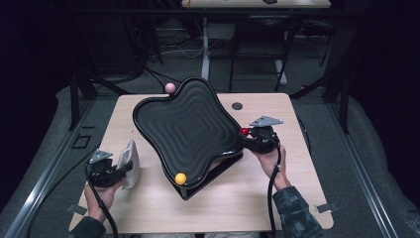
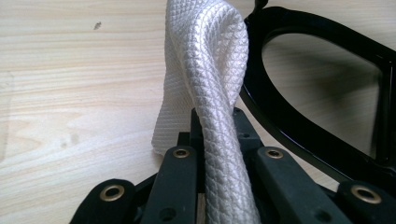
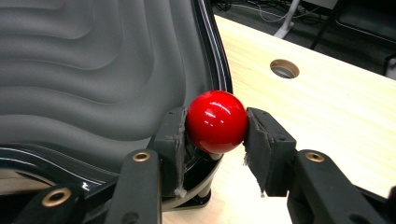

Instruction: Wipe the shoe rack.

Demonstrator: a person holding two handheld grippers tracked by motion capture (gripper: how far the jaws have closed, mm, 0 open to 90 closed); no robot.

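- Left hand-held gripper (image 1: 120, 168): jaws fully shut, pinching a white textured cloth (image 1: 131, 163). In the left gripper view the cloth (image 2: 205, 84) rises from between the jaws and folds over, hanging just above the counter (image 1: 148, 208). It sits near the lower-left edge of the tray, not touching it.
- Centre: black wavy-rimmed tray (image 1: 190, 126) with concentric ridges, tilted on a dark base, its near corner lowest. An orange ball (image 1: 180, 178) rests in that low corner. A pink ball (image 1: 170, 88) sits at the far rim; whether on the tray edge or just behind it, cannot tell.
- Right hand-held gripper (image 1: 246, 135): jaws partly closed, holding a red ball (image 3: 217, 121) between the pads, right at the tray's right rim (image 3: 212, 51).
- Step in hand (judgement): cloth is picked up and ready for wiping the tray; the red ball is held at the rim, either being lifted out or placed in.
- Next move calls for: carrying the cloth onto the ridged surface and keeping the tray from rocking on its base. The orange ball lies in the wiping path.
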